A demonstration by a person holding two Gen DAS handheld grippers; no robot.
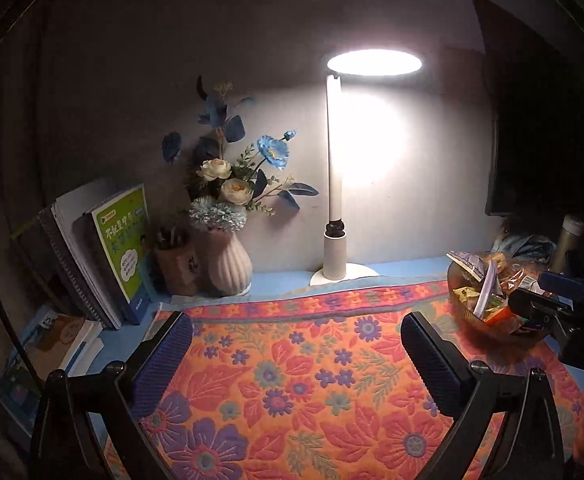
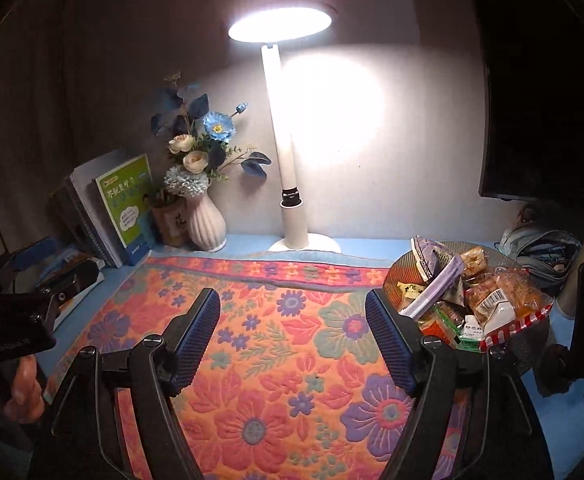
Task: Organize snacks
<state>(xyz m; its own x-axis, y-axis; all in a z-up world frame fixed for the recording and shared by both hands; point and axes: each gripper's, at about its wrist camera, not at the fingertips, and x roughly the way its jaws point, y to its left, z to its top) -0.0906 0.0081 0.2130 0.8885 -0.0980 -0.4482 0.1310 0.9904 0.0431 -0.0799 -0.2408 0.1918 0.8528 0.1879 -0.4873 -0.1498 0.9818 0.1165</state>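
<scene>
Our snacks sit heaped in a bowl at the right of the floral mat on the counter. Both our left gripper and right gripper hover over the mat, fingers wide, holding nothing.

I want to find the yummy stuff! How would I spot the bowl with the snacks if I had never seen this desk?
Start at the tall white lamp shining at the back of the desk, then look right along the flowery orange cloth. At the cloth's right edge sits the snack bowl, round and dark. It is the only thing piled with crinkly wrapped packets, unlike the grey pouch behind it.
</scene>
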